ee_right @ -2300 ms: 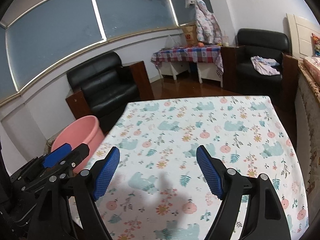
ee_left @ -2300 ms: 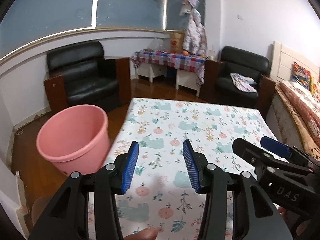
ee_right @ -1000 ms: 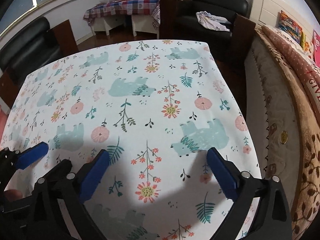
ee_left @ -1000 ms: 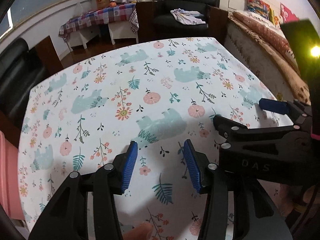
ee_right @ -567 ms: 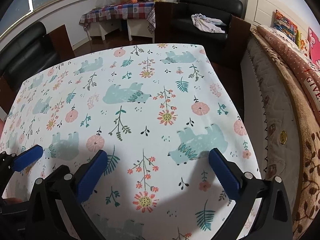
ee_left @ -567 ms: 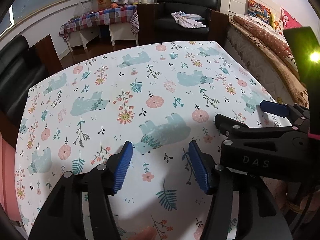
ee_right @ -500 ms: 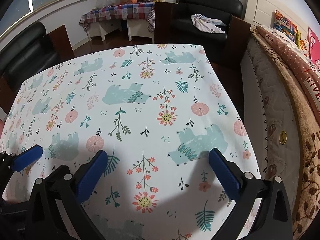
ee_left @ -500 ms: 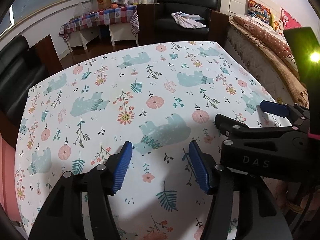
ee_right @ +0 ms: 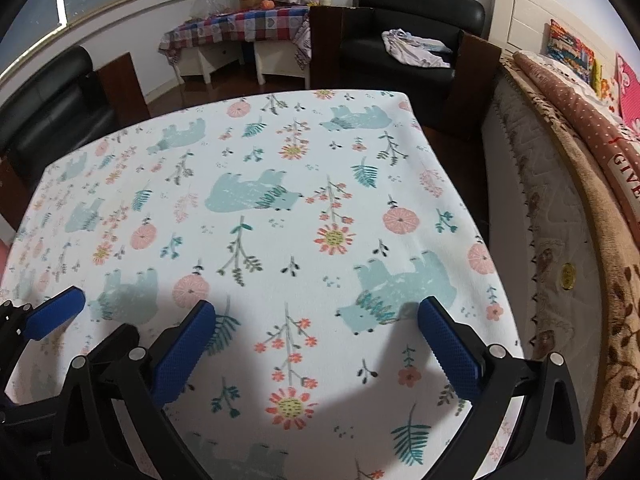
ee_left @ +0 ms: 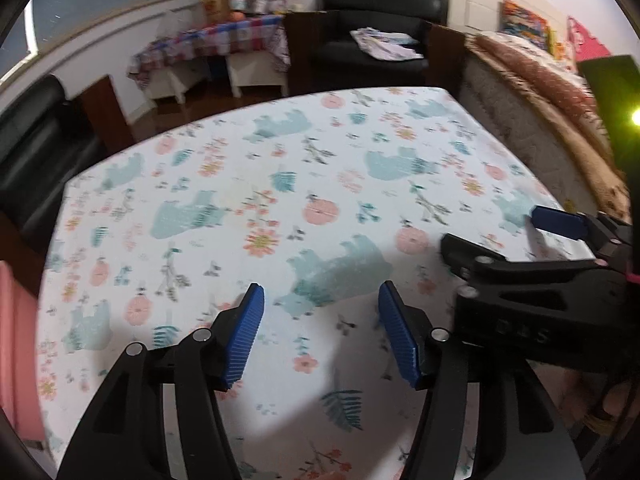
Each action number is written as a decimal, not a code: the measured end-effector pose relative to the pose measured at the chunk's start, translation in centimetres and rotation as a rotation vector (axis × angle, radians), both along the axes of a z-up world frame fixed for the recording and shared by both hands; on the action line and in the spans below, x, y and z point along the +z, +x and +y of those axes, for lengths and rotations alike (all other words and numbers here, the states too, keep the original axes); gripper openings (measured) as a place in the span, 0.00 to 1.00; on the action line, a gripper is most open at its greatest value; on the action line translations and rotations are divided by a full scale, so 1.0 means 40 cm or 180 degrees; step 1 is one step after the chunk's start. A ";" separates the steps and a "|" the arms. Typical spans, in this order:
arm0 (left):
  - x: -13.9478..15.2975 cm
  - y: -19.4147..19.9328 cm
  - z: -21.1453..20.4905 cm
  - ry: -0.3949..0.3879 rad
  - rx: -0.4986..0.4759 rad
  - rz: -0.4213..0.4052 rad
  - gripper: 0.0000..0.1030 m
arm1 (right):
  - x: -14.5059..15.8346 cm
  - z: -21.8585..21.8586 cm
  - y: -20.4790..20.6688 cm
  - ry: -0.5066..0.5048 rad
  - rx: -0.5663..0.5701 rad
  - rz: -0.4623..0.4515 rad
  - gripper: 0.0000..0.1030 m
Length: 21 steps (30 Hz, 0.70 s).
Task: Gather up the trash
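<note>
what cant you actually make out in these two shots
- Pink bucket: left wrist view, cut by the left edge, inside unseen.
- Items on the checkered side table: right wrist view, too small to identify.
- Table print: left wrist view, motion-blurred.
- Near table edge: hidden behind the left hand-held gripper and right hand-held gripper.

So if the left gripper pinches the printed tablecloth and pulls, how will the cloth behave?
The tablecloth looks like thin soft fabric, so it would probably bunch and lift floppily. It lies flat and hangs over the table edge, so it may slide. The left gripper is open above it.
</note>
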<state>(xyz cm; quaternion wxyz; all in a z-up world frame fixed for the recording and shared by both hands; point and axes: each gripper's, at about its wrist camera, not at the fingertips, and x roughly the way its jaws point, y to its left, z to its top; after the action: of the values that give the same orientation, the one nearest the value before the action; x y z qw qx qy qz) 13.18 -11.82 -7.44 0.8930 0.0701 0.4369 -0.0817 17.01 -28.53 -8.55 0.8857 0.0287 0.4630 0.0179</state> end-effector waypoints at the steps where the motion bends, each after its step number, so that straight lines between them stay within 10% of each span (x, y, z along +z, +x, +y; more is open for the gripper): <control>1: 0.002 0.000 0.005 -0.0028 0.0031 -0.0023 0.58 | 0.007 -0.007 -0.004 0.0139 0.0023 -0.0050 0.97; 21: -0.012 0.027 0.026 -0.0075 0.0332 0.0112 0.80 | 0.002 -0.005 0.004 0.0067 -0.0096 -0.0012 0.97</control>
<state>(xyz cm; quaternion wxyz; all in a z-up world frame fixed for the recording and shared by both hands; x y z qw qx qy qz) 14.25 -10.77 -7.93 0.8891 0.0352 0.4546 -0.0414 17.16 -28.74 -8.45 0.8864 0.0451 0.4606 0.0095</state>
